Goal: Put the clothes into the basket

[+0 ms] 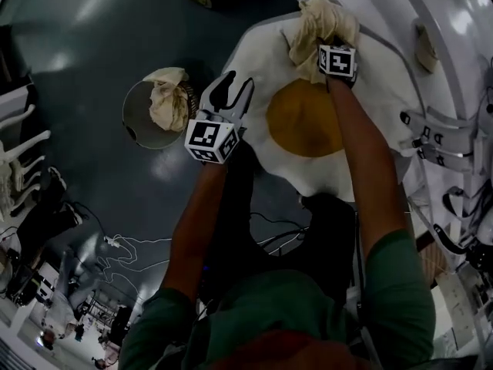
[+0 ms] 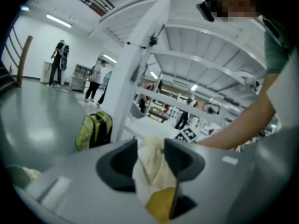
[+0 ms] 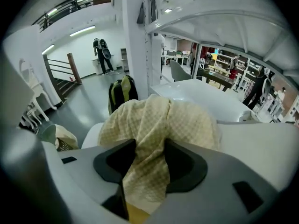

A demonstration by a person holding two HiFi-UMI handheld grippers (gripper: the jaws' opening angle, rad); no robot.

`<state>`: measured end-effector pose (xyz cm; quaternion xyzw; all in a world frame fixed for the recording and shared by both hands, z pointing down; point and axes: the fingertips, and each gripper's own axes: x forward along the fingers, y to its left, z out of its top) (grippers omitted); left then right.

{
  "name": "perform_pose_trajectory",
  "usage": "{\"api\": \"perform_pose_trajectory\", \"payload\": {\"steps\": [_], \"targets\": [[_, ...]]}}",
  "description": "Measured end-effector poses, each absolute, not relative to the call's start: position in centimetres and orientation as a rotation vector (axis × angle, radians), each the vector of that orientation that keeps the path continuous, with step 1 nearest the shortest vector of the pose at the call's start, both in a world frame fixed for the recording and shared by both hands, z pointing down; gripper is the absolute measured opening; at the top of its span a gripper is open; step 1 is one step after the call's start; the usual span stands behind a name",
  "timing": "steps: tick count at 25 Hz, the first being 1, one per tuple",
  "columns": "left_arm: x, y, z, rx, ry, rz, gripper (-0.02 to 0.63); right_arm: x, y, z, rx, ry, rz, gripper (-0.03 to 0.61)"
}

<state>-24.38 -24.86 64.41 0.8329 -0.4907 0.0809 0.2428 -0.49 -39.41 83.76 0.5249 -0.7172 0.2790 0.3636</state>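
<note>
A cream checked cloth [image 1: 320, 23] lies bunched at the far end of a white egg-shaped mat [image 1: 385, 106] with a yellow round middle [image 1: 304, 118]. My right gripper [image 1: 330, 41] points down into it. In the right gripper view the cloth [image 3: 159, 120] runs between the parted jaws of the right gripper [image 3: 150, 150]. My left gripper [image 1: 231, 91] hangs open over the mat's left edge with nothing in it; its own view looks past the left gripper [image 2: 150, 148] to the cloth [image 2: 152, 164]. On the floor to the left stands a round basket [image 1: 131, 114] that holds another cream cloth [image 1: 168, 99].
A green-yellow backpack [image 2: 93, 129] stands on the floor beyond the mat. White frame beams [image 1: 454, 60] with straps run along the right. White chairs [image 1: 15, 153] and loose cables [image 1: 131, 245] are on the floor at left. People stand far off [image 3: 102, 55].
</note>
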Motion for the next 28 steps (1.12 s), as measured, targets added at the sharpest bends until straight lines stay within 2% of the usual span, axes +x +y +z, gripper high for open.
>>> {"api": "perform_pose_trajectory", "payload": {"steps": [1, 3, 4, 5, 10, 18, 23, 28], "targets": [[-24.1, -25.0, 64.9, 2.269, -1.344, 0.220, 0.179, -0.4, -39.7, 84.0, 1.350, -1.853, 0.709, 0.179], [-23.8, -25.1, 65.6, 2.251, -1.351, 0.214, 0.179, -0.4, -40.0, 83.8, 1.331, -1.896, 0.714, 0.069], [-23.7, -25.0, 65.7, 2.243, -1.354, 0.212, 0.179, -0.5, -39.9, 83.4, 1.322, -1.927, 0.733, 0.034], [-23.7, -24.9, 65.7, 2.237, -1.355, 0.211, 0.179, -0.7, -39.5, 82.8, 1.316, -1.961, 0.753, 0.028], [-23.3, -23.9, 63.8, 2.238, -1.341, 0.180, 0.179, -3.1, -35.9, 75.4, 1.287, -2.218, 0.732, 0.021], [-26.2, -23.0, 55.8, 2.283, -1.379, 0.069, 0.179, -14.3, -28.9, 53.7, 1.091, -2.658, 0.503, 0.021], [-32.2, -21.2, 49.7, 2.288, -1.492, -0.003, 0.179, -23.5, -24.8, 44.2, 0.884, -2.817, 0.382, 0.021], [-42.1, -17.2, 45.6, 2.216, -1.652, -0.055, 0.179, -34.5, -20.4, 39.6, 0.647, -2.875, 0.324, 0.021]]}}
